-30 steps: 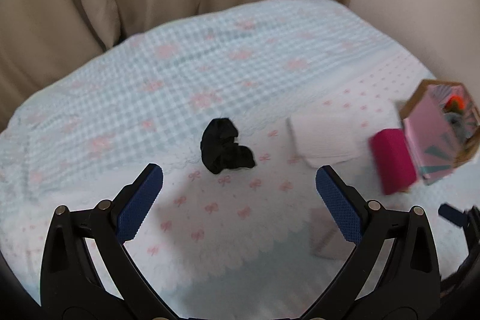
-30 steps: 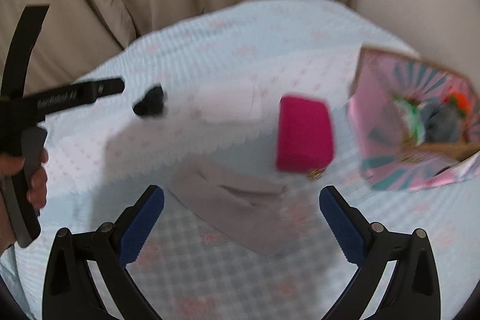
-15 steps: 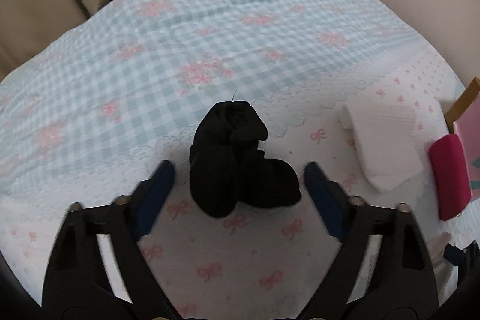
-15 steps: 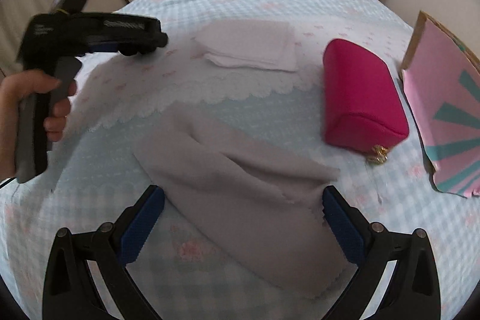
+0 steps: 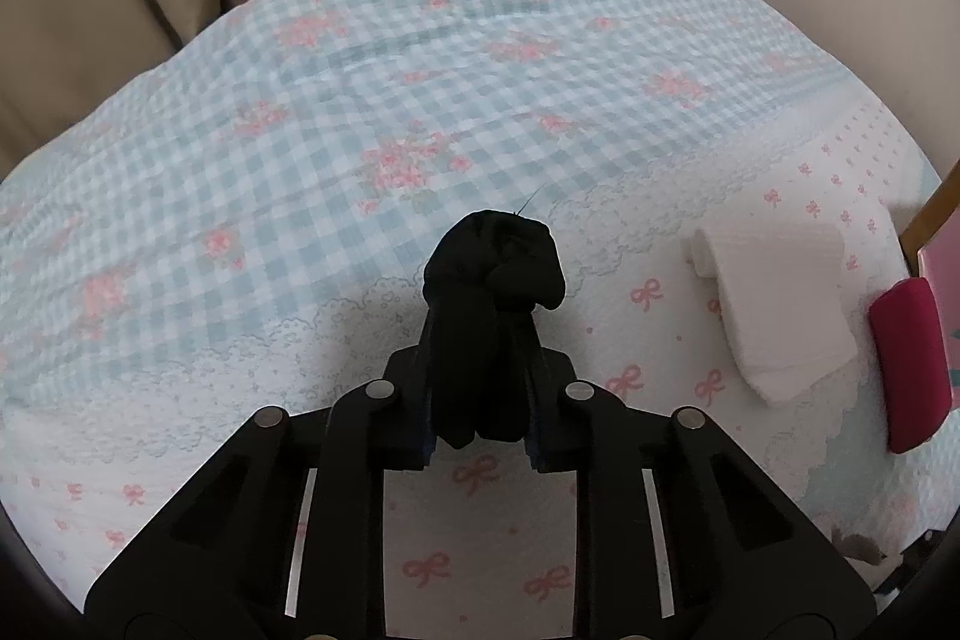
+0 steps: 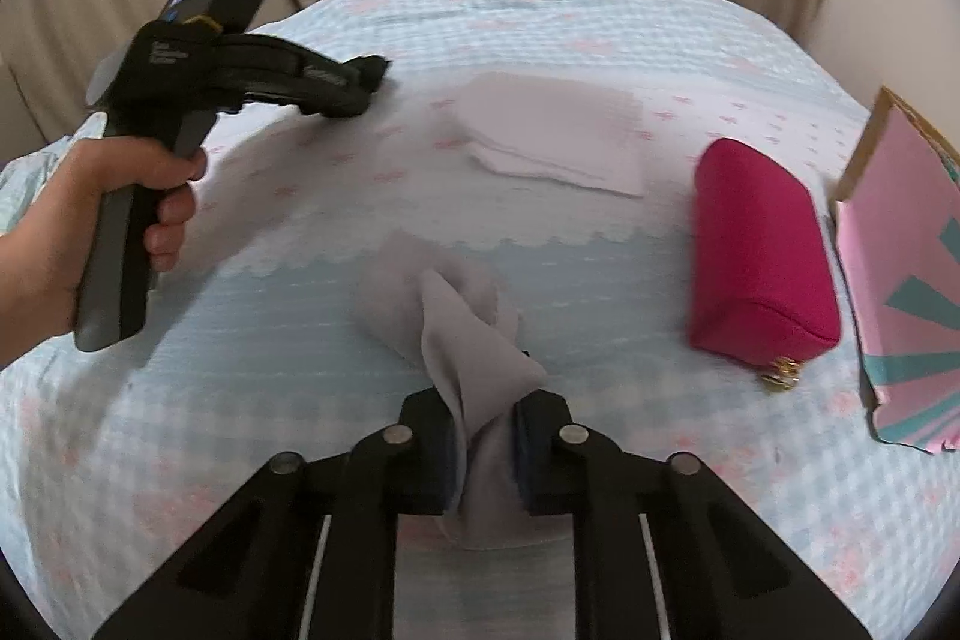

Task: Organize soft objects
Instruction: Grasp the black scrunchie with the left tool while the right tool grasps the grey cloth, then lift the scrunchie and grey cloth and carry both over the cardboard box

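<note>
A black bundled sock (image 5: 492, 280) lies on the bedspread, and my left gripper (image 5: 480, 424) is shut on its near end. In the right wrist view that same left gripper (image 6: 354, 85) reaches in from the left, held by a person's hand (image 6: 60, 214). A thin grey cloth (image 6: 456, 304) is bunched up on the bed, with my right gripper (image 6: 486, 454) shut on its near part. The fabric rises in a fold between the pads.
A folded white cloth (image 5: 774, 304) (image 6: 558, 136) and a magenta zip pouch (image 5: 909, 358) (image 6: 756, 250) lie to the right. A pink and teal box (image 6: 906, 280) stands at the right edge. Beige curtains hang behind the checked bedspread (image 5: 300, 130).
Both grippers came down to the bed and closed, the left on the black sock, the right on the grey cloth, which bunched up from lying flat.
</note>
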Motion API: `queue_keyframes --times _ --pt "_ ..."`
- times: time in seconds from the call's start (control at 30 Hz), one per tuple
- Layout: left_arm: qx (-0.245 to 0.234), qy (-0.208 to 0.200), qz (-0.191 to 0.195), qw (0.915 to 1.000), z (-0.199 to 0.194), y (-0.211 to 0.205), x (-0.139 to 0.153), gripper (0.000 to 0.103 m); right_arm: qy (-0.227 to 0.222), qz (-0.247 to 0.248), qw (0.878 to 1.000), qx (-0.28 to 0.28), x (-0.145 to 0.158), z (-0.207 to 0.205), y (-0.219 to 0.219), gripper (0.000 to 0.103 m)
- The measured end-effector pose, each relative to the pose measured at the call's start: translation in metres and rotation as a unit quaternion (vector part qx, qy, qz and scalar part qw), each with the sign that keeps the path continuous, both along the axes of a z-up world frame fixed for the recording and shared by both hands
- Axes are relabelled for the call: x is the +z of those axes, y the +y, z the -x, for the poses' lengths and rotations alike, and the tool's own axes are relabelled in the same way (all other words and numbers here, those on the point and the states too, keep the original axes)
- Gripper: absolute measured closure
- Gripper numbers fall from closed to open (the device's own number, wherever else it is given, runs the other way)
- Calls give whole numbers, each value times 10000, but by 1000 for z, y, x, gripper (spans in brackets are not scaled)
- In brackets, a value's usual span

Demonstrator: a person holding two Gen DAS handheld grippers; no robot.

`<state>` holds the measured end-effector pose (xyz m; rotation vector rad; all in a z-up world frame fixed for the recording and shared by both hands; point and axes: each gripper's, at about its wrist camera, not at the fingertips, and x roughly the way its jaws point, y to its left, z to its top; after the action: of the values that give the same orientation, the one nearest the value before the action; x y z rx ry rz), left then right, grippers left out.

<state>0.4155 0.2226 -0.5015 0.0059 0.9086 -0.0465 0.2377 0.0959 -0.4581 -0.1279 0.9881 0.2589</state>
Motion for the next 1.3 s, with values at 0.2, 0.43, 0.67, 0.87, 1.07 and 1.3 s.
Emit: queue_keyframes --times 0.2,0.43,0.67,0.87,1.07,1.3 --pt "-46 -88 33 9999 8 -6 23 85 -28 -192 9998 -19 16 0 -3 91" --pt "-17 -189 109 9998 27 -8 65 85 -113 -257 9996 -95 55 5 -8 91" --pt "-47 -352 91 9993 51 -15 127 85 -337 -220 9991 -93 110 10 -11 91" --pt "-141 -421 44 9990 76 -30 180 85 -598 -249 9977 -206 173 18 -21 91" --pt "-295 -524 -8 9982 105 -61 242 85 -879 -388 9947 -360 241 25 -45 91" --pt "-373 -668 61 9970 126 -115 300 85 -1179 -545 9897 -606 310 28 -98 91"
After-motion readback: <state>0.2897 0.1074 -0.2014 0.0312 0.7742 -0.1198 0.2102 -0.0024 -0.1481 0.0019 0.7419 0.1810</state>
